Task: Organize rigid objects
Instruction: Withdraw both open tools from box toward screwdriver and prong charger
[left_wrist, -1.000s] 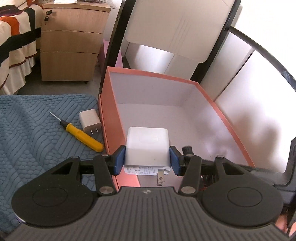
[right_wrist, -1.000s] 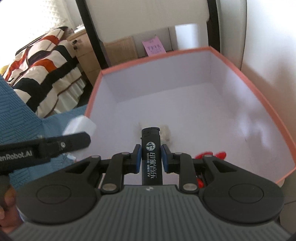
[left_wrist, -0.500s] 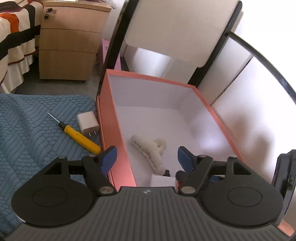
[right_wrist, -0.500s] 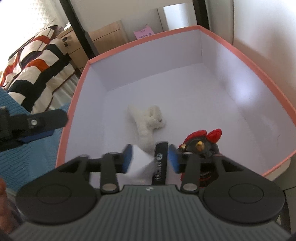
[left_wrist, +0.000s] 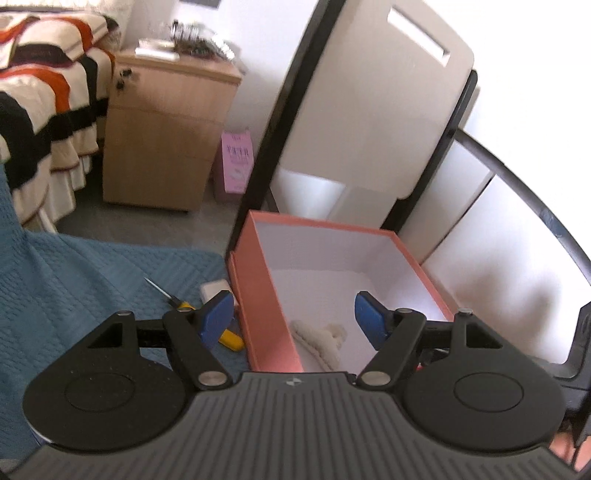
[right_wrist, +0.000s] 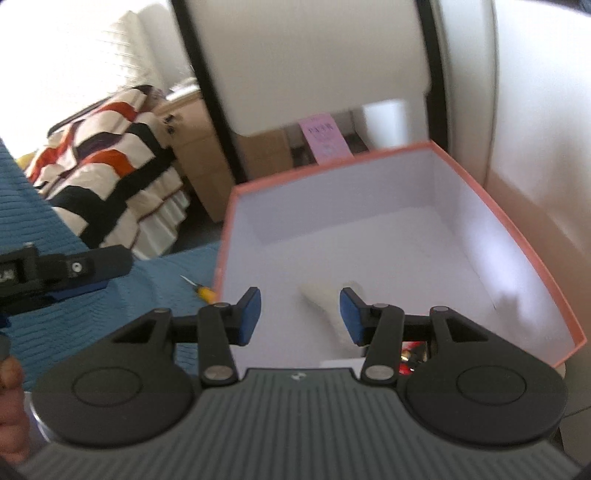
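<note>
The left gripper (left_wrist: 293, 319) is wide apart and holds nothing. It hangs over the near left wall of the box (left_wrist: 260, 295). Its left blue pad is outside the box, over the blanket (left_wrist: 74, 280). Its right pad is over the inside of the box.

The right gripper (right_wrist: 300, 315) is apart too, with nothing in it. It sits over the near part of the box (right_wrist: 524, 258), which is pink outside and white inside.

A fluffy white clip (left_wrist: 321, 339) lies on the box floor, near the left wall. In the right view the clip (right_wrist: 325, 306) shows between the 2 blue pads, lower down on the floor. A red thing (right_wrist: 410, 356) peeks out under the right gripper. I cannot tell what it is. A bit of a white thing (right_wrist: 341, 363) shows just beside it at the gripper's edge.

Outside the box, on the blue blanket, lies a yellow screwdriver (left_wrist: 207, 321). Its thin tip points away from the camera. The left pad hides part of it. A small white plug (left_wrist: 214, 288) lies just beside the box wall, close to the screwdriver. The right view shows the screwdriver (right_wrist: 201, 290) just beside the box's left wall too.

Behind the blanket stand a wood cabinet (left_wrist: 162, 136) and a bed (left_wrist: 37, 103) with a striped cover. A pink bag (left_wrist: 238, 162) sits on the floor by the cabinet.
</note>
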